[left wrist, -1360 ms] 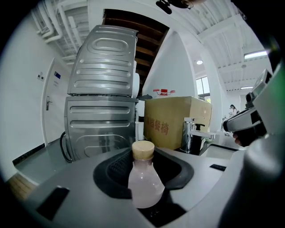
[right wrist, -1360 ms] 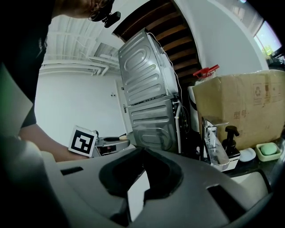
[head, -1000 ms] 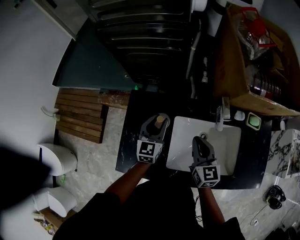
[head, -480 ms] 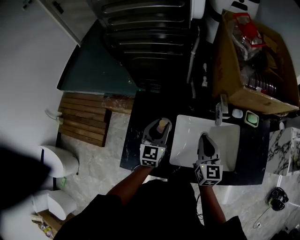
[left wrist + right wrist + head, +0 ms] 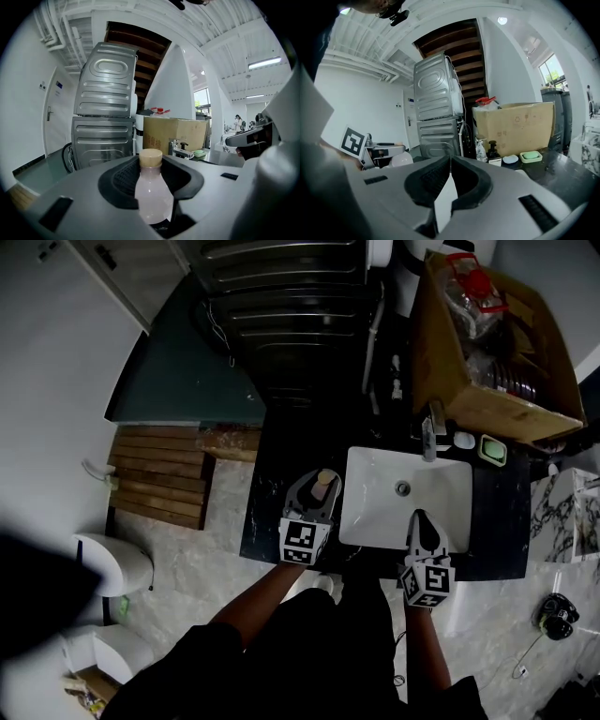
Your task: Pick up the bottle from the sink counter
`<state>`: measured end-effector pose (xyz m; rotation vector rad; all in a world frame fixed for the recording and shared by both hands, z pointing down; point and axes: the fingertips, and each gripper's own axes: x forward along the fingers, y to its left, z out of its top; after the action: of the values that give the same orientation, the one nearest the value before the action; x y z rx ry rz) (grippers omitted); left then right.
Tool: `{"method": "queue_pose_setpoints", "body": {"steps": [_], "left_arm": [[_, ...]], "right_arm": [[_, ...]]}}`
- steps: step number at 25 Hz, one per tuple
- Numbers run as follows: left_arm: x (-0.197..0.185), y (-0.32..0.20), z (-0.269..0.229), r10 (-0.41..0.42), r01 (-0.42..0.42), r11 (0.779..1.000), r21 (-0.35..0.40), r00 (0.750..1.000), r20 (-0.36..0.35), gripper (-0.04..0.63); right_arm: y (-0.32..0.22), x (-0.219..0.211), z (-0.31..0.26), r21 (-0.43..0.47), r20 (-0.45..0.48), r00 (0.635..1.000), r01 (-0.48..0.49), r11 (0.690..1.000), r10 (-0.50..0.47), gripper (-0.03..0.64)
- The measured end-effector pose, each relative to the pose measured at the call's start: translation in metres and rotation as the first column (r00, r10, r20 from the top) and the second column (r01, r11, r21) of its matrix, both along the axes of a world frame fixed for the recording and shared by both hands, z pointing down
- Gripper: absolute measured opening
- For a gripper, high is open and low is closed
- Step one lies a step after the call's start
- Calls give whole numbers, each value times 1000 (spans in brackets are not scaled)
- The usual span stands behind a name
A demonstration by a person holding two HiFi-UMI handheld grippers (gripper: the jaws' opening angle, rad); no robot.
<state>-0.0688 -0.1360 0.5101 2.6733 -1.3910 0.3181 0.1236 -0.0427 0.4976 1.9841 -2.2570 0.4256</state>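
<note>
Dark table (image 5: 270, 465) with the white sink (image 5: 375, 507) set into it. The left claw (image 5: 319, 476) hangs over the table's left part, just left of the sink. It is pinching the bottle (image 5: 151, 192), which has a pale body, a tan cap and its long axis upright between the pads. The right claw (image 5: 420, 517) is pressed together and empty at the sink's near right rim, well apart from the bottle. The left hand has it, so a straight lift looks like all that remains.

The sink (image 5: 375, 486) is set into the desk (image 5: 270, 474). Behind it stands the faucet (image 5: 429, 439), with the soap dish (image 5: 491, 449) to its right and the cardboard box (image 5: 487, 352) behind both. Left of the sink, over the desk, the bottle (image 5: 324, 482) stands upright between the left gripper's (image 5: 317, 486) fingers (image 5: 117, 180). The right gripper (image 5: 419, 519) is over the sink's near right edge.
</note>
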Motion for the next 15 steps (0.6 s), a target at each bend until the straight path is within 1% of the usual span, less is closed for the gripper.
{"method": "queue_pose_setpoints", "body": {"steps": [3, 6, 9, 15], "left_arm": [[5, 10, -6, 9, -9, 1000, 6, 1000, 4, 143], [8, 24, -13, -5, 5, 1000, 5, 1000, 0, 143], [17, 30, -23, -34, 34, 999, 9, 999, -27, 143], [39, 44, -28, -62, 62, 998, 21, 998, -4, 143]], "right_arm": [[12, 15, -1, 3, -4, 1000, -24, 1000, 24, 40], [22, 27, -5, 14, 2, 1000, -28, 1000, 27, 40], [20, 40, -11, 31, -20, 1000, 3, 1000, -2, 40], [11, 63, -18, 45, -39, 997, 71, 996, -69, 40]]}}
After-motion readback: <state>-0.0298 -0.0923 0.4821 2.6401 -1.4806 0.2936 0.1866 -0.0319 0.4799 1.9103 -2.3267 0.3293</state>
